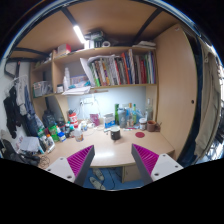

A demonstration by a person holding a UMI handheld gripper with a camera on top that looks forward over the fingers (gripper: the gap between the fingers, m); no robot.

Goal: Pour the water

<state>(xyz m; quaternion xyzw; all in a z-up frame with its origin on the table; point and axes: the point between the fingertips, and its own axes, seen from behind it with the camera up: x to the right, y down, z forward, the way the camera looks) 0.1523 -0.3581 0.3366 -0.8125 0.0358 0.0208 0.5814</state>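
Note:
My gripper (pixel 112 160) is open, its two magenta pads (pixel 82 160) wide apart with nothing between them. It hangs in the air in front of a light wooden desk (pixel 105 148) and looks down at the desk's near edge. Beyond the fingers, towards the back of the desk, stand a few bottles (pixel 131 115), one of them green (pixel 116 112). A small dark cup-like object (pixel 114 132) sits on the desktop in front of them. Whether any of them holds water cannot be told.
Shelves with books (pixel 120 68) hang above the desk under a bright lamp (pixel 79 33). Cluttered bottles and boxes (pixel 48 128) fill the desk's left side. A tall wooden cabinet (pixel 178 90) stands at the right. A pair of slippers (pixel 97 181) lies on the blue floor under the desk.

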